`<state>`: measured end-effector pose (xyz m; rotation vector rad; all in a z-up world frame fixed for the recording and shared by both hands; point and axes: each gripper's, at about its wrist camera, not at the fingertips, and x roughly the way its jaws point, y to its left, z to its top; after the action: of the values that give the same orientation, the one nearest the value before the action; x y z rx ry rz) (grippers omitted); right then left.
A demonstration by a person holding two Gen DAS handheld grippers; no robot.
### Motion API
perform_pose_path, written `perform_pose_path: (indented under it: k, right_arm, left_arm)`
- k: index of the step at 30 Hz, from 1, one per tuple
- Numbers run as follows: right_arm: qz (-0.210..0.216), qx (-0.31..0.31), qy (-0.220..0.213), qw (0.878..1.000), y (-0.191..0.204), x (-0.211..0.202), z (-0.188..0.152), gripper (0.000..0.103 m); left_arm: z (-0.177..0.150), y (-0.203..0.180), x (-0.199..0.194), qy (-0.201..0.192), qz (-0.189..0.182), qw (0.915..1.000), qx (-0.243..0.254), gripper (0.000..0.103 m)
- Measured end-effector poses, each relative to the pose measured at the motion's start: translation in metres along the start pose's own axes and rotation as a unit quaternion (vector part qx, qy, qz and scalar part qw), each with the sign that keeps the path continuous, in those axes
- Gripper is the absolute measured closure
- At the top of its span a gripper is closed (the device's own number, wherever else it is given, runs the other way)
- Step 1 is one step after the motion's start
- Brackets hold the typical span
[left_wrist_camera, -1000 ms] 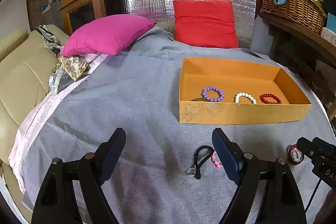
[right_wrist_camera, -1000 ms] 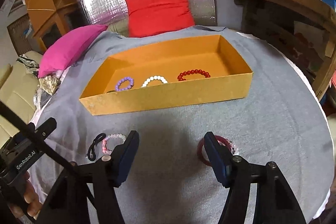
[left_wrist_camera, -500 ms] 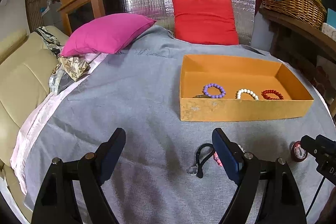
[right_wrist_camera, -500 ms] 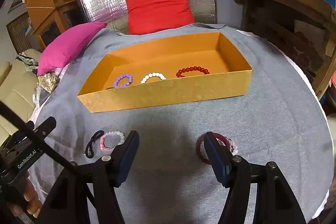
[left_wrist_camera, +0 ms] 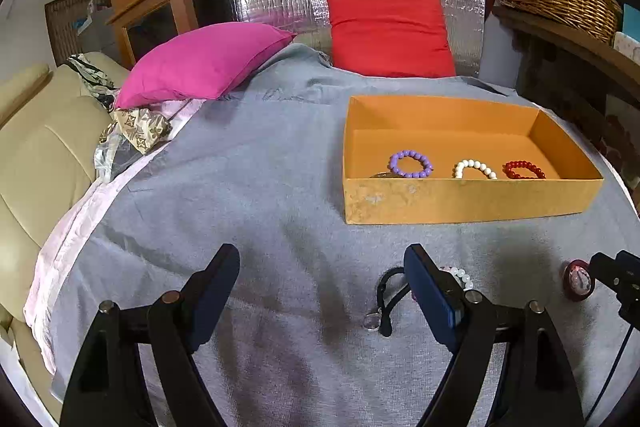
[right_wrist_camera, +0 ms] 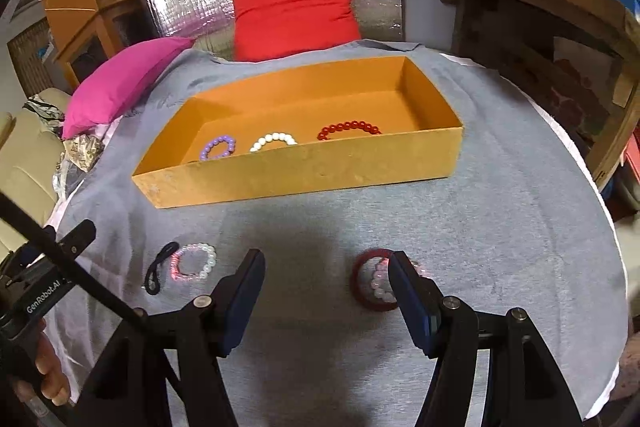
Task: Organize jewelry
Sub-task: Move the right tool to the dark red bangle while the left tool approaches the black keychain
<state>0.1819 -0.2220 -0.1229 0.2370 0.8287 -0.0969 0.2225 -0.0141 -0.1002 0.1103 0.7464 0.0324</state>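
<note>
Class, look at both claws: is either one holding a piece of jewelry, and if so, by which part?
Nothing is held: the left claw and right claw both stand open.

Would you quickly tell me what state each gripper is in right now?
Left gripper: open, holding nothing, above the grey cloth.
Right gripper: open, holding nothing; the dark red bangle lies beside its right finger.

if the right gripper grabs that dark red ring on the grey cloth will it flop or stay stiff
The dark red ring looks like a solid hoop, so probably stiff. Its smooth rim may slip between the fingers. The pale beaded bracelet lying inside it is likely a loose strand and may stay behind.
</note>
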Motion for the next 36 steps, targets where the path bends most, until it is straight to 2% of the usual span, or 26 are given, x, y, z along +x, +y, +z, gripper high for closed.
perform_pose_path:
  k: [5, 12, 16, 20, 23, 29, 33, 36]
  right_arm:
    - [-0.004, 0.004, -0.001, 1.000, -0.007, -0.001, 0.000, 0.035]
    - [-0.012, 0.018, 0.003, 1.000, -0.021, 0.000, 0.001, 0.035]
    - [-0.012, 0.036, 0.010, 0.999, -0.034, 0.002, 0.002, 0.036]
    - [0.002, 0.068, 0.020, 0.997, -0.051, 0.006, 0.002, 0.036]
    - [0.021, 0.095, 0.030, 0.995, -0.066, 0.010, 0.002, 0.046]
    - [0.046, 0.155, 0.052, 0.985, -0.089, 0.020, -0.001, 0.047]
    - [0.059, 0.173, 0.070, 0.981, -0.089, 0.027, -0.003, 0.047]
    - [0.050, 0.162, 0.078, 0.983, -0.083, 0.032, -0.004, 0.052]
  left_arm:
    - [-0.002, -0.003, 0.007, 0.016, -0.008, 0.9998, 0.007, 0.018]
    - [-0.006, 0.012, 0.031, 0.064, -0.041, 0.9971, -0.007, 0.018]
    - [-0.009, 0.020, 0.041, 0.077, -0.048, 0.9959, 0.004, 0.018]
    - [-0.013, 0.020, 0.041, 0.079, -0.076, 0.9939, 0.017, 0.018]
    - [-0.015, 0.016, 0.036, 0.075, -0.098, 0.9916, 0.038, 0.018]
    - [-0.016, 0.021, 0.042, 0.088, -0.088, 0.9915, 0.040, 0.018]
    - [-0.018, 0.023, 0.045, 0.097, -0.087, 0.9908, 0.035, 0.018]
    - [-0.019, 0.021, 0.046, 0.098, -0.095, 0.9898, 0.041, 0.018]
